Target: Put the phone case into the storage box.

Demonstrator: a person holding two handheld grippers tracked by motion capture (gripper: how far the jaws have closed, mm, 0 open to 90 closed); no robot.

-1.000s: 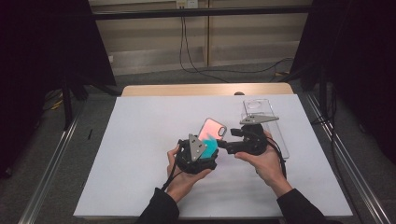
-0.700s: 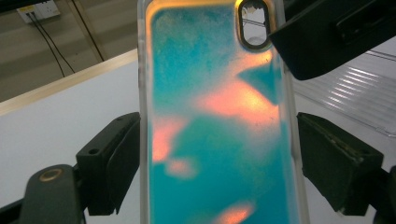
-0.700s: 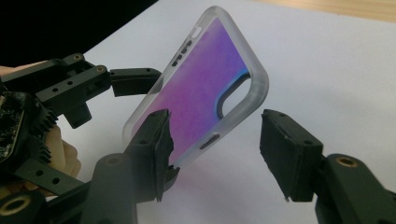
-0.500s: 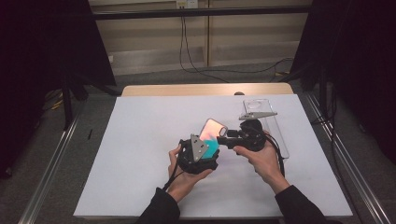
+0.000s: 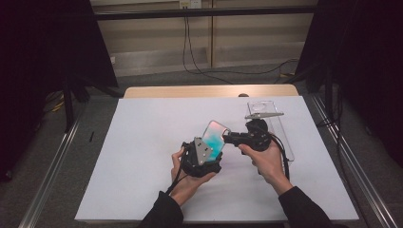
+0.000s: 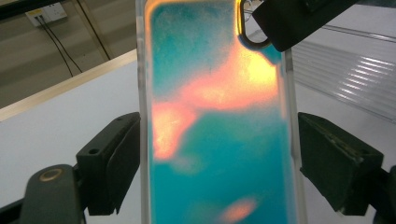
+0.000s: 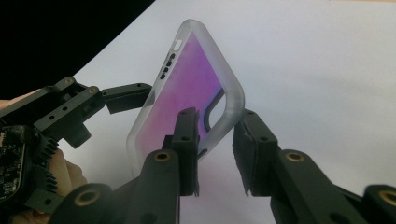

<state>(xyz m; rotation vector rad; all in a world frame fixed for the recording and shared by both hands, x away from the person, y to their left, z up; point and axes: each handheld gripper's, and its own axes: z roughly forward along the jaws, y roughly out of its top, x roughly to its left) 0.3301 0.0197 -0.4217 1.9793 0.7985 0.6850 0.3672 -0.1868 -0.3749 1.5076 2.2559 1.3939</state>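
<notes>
We hold the phone case [image 5: 215, 137] tilted above the white table [image 5: 142, 142] across its width in the left gripper [image 5: 202, 159], while the right gripper [image 7: 215, 154], jaws just closing, straddles its corner without yet pinching.

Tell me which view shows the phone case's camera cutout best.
The right gripper view: the phone case shows its cutout corner between the right gripper jaws. The left gripper view shows part of the cutout behind a jaw tip; the high view shows the case small.
</notes>
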